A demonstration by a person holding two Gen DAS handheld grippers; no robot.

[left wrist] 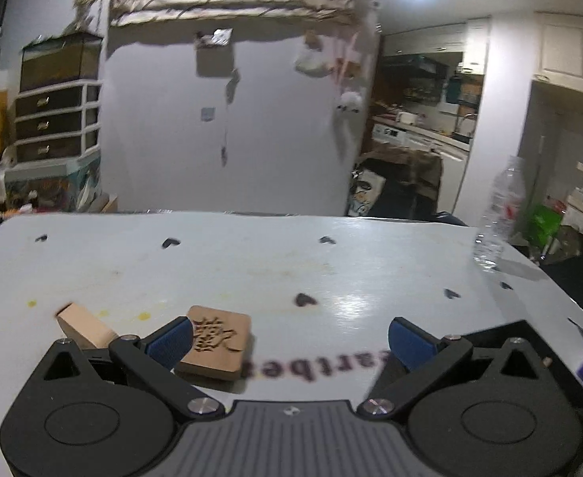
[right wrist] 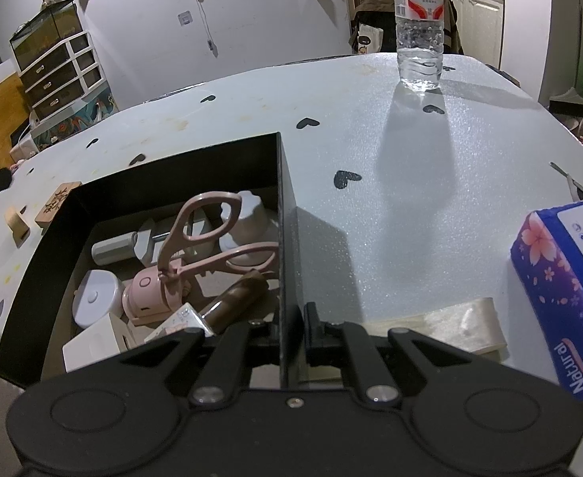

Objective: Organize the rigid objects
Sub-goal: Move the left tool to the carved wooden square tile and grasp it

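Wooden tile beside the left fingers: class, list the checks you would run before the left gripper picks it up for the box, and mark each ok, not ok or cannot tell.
1. Left gripper wide open and empty: ok.
2. Carved wooden tile centred between the fingers: not ok; it lies against the left finger, off to one side.
3. Small wooden block clear of the closing path: cannot tell; it sits close behind that finger.
4. Black box held steady: ok; the right gripper is shut on its wall.
5. Room in the box for the tile: cannot tell; the box is crowded, pink scissors on top.
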